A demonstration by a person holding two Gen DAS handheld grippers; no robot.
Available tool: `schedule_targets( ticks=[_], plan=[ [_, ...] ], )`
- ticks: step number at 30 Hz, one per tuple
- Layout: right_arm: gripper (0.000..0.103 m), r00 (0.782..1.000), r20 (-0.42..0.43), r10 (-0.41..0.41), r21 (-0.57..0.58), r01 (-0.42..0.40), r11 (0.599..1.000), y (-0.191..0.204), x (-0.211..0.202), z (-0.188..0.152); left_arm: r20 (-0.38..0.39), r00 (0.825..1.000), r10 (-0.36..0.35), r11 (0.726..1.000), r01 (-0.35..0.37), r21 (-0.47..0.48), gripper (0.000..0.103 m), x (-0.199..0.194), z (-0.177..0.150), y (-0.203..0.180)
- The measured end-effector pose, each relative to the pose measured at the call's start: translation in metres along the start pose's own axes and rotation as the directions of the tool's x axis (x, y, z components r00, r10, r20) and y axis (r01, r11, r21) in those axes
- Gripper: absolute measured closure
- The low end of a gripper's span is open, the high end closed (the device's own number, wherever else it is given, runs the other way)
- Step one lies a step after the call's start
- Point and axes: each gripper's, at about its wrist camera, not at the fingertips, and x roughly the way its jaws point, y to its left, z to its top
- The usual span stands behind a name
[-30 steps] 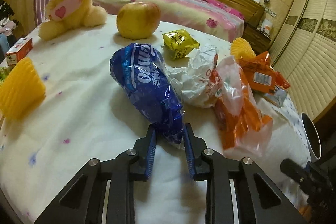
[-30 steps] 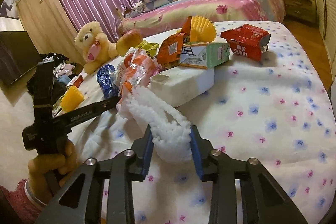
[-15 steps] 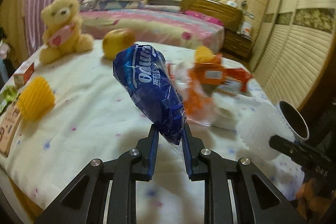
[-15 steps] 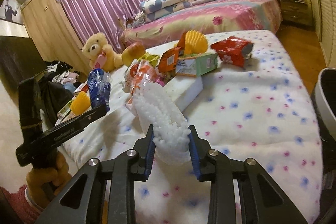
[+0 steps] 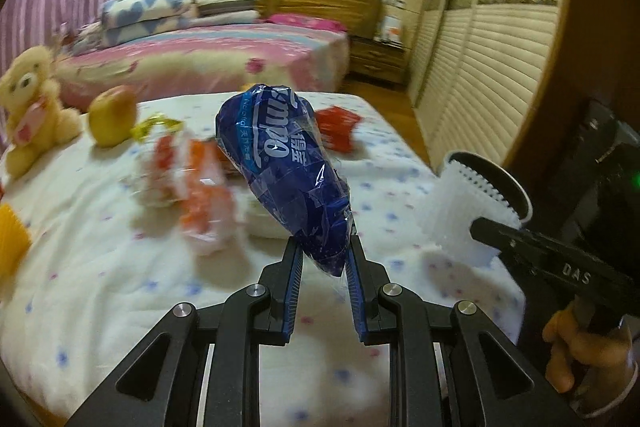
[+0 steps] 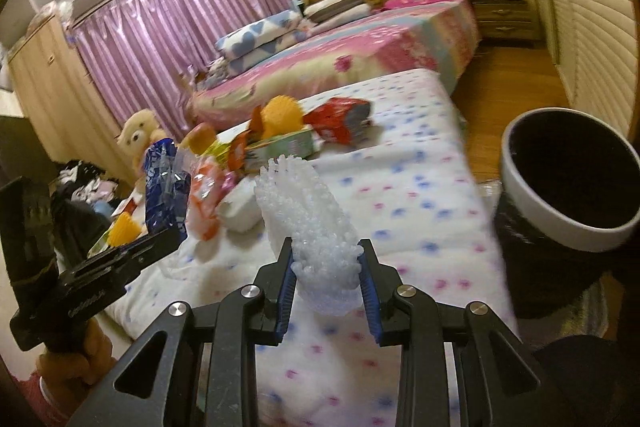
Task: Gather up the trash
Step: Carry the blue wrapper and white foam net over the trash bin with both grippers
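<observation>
Here, the blue wrapper is clenched in the left gripper above the quilt. The white foam net is clenched in the right gripper, near the quilt's right edge, beside the bin on open floor.

Crinkled blue wrapper and white foam netting held aloft.
</observation>
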Motion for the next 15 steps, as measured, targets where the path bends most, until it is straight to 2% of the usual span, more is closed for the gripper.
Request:
schedule_targets(
  ticks=[15],
  plan=[
    [0.073,0.991,0.046,-0.128,0.101,0.122,0.987,-0.06,-0.036,0.002,-0.111,0.985,-0.133,0.982,0.146,0.118,0.083,0.048,0.026,-0.012]
  ],
)
